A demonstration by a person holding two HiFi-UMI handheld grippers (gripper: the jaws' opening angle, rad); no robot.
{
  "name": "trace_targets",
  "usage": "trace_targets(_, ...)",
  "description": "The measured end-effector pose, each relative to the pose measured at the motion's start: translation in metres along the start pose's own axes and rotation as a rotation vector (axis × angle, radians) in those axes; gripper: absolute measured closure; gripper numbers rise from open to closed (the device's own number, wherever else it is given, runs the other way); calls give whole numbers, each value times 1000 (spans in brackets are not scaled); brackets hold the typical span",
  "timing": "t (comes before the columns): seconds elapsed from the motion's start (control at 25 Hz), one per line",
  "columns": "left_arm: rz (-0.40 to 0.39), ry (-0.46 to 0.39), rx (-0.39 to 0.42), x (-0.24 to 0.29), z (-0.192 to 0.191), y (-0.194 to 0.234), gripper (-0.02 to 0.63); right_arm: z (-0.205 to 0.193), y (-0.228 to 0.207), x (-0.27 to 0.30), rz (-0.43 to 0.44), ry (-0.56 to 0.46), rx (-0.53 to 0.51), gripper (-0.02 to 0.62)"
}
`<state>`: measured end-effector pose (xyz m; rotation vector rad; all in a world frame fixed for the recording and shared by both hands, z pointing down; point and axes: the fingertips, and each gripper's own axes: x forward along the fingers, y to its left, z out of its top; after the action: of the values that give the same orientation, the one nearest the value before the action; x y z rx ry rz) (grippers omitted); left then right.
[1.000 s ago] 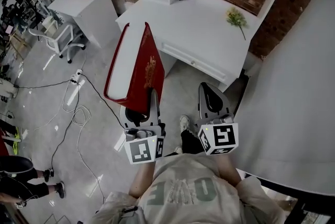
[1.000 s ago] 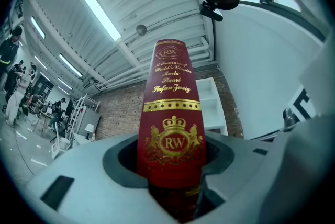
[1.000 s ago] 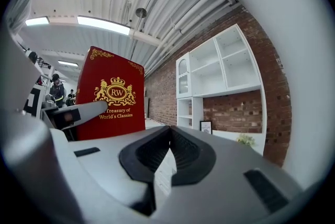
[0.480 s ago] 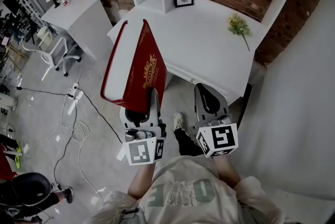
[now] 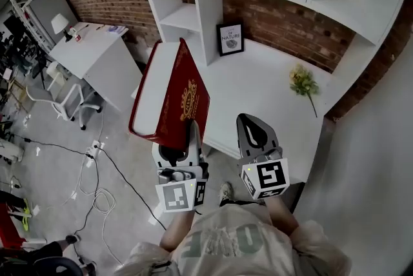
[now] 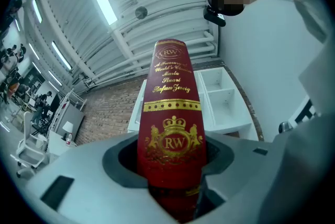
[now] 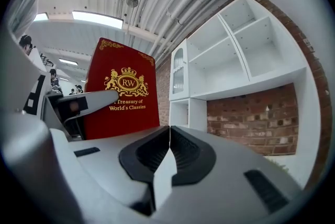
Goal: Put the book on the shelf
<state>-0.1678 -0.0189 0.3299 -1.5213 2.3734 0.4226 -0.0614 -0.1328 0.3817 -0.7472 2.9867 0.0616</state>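
- Both grippers have come forward with the person: the white desk (image 5: 264,94) that lay well ahead a second ago is now just beyond them, and the shelf unit (image 5: 193,17) fills the top of the head view.
- That reads as the carry nearly done; the placing itself is not yet begun.
- Far left: one side table (image 5: 90,52) with one lamp (image 5: 59,24), not part of the job.
- One book (image 5: 171,97), red with gold print, stands upright in the air, near the shelf's lower open compartments but apart from them.
- The left gripper (image 5: 181,139) holds it, jaws clamped on the lower end of the spine, cover facing right.
- One framed picture (image 5: 230,39) stands on the desk against the brick wall.
- The right gripper (image 5: 253,129) carries nothing; its jaws meet with no gap.
- One flower sprig (image 5: 304,84) lies on the desk at right.
- Count: two grippers, one book, one shelf unit with several open compartments.
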Motion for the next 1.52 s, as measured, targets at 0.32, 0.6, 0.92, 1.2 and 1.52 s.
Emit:
trace_targets(0.32,-73,-41,-3,109,-12,4,360,5,-40,97,-4,-11,6,578)
trace_targets(0.6,-142,29,-89,162,-46,10,360,15,-74,132,-137,-11,-16,579)
trace_targets(0.92,-258,81,-118,215,-56,-11,362,16,-114,120,-336,29,4,578)
trace_targets(1.2,-319,117,-75,237,-59,-28,362,24,-127,108,-422,41,-16,578)
trace_targets(1.52,-345,53,-38,297,2,-44,362,33,-131,107,-436,64,-21,578)
